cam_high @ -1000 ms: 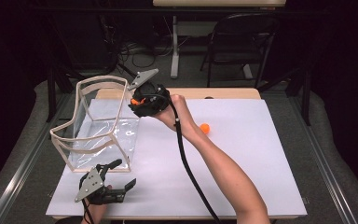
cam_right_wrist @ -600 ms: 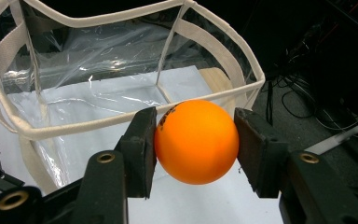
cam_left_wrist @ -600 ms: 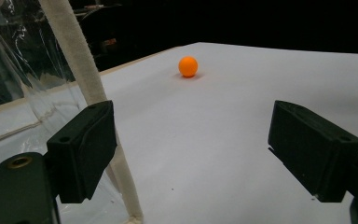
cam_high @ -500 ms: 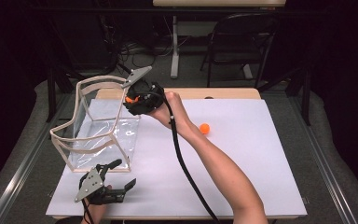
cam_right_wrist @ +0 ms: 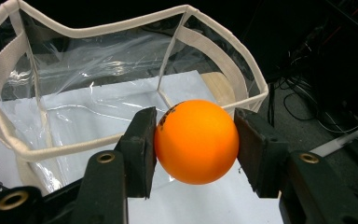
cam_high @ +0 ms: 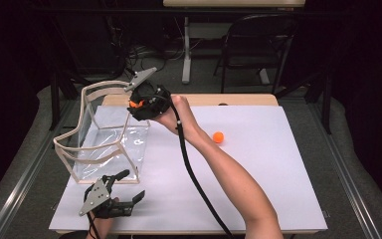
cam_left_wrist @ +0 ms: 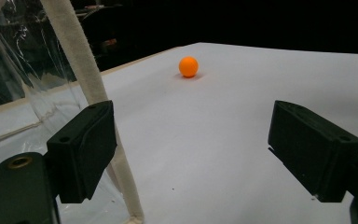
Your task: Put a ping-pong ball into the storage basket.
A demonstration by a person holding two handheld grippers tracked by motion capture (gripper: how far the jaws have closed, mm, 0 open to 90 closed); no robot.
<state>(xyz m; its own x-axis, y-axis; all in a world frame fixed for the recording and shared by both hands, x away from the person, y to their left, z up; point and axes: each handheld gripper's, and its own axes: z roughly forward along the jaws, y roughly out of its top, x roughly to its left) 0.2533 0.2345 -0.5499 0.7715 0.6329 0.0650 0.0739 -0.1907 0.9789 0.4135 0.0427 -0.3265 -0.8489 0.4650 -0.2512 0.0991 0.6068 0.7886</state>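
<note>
Right tool (cam_high: 138, 104) raised, arm outstretched, jaws clamped; left tool (cam_high: 132, 186) low, jaws wide apart.

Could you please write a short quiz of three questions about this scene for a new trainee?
1. True or false: the right gripper is shut on an orange ball.
2. What lies between the open jaws of the left gripper? A) a ball B) nothing C) a cable
3. Fill in: the second orange ball lies on the white ____.

Key:
1. True.
2. B. The pads stand wide apart over the table, beside the clear bag.
3. Table.
</note>
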